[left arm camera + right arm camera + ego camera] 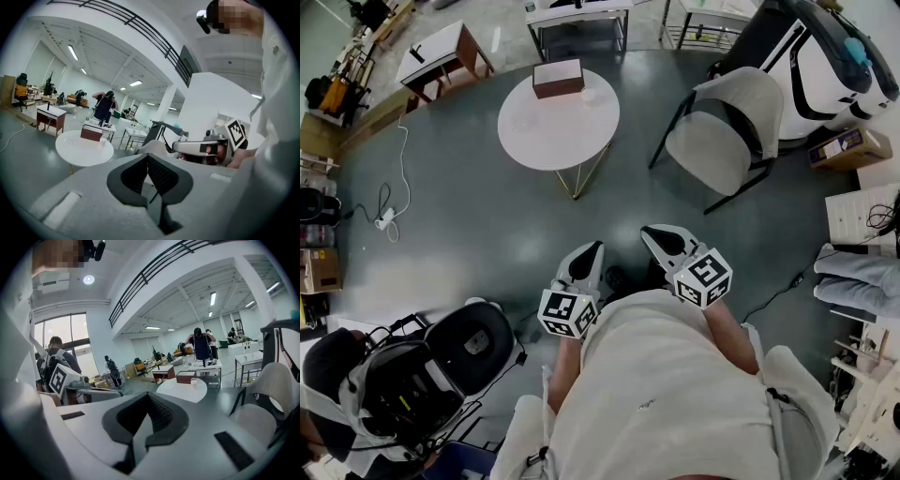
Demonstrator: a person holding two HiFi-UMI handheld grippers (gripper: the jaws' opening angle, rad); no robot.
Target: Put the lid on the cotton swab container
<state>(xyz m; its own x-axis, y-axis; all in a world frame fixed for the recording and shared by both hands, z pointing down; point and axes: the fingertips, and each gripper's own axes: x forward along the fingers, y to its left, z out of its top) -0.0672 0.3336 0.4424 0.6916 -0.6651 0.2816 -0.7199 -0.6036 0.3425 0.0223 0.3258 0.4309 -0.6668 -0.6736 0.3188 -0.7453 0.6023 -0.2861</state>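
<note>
So I'm standing on the grey floor with both tools pulled in close to my stomach. My left hand-held gripper [594, 248] is pressed together with nothing between the pads, and its own view shows the dark pads meeting in a line. It's the same with my right hand-held gripper [649, 232]: pressed together and pinching nothing. The two sit side by side, near each other but apart, both pointing toward 12 o'clock.

The round white surface [546, 141] is well out ahead of me, at about 12 o'clock, maybe a hair toward 11. On its far edge sits a brown box [558, 78]. Just beside the box, at its 4 o'clock, is a small white cup-shaped thing, which I take for the cotton swab container [588, 95]. It's standing upright, but it's too small in every view for me to tell whether a lid is on it. Both grippers are well apart from it.

There's a grey chair [727, 141] at roughly 2 o'clock and a black office chair [473, 342] down at 8 o'clock. A white cable [394, 202] trails across the floor off at 10 o'clock.
</note>
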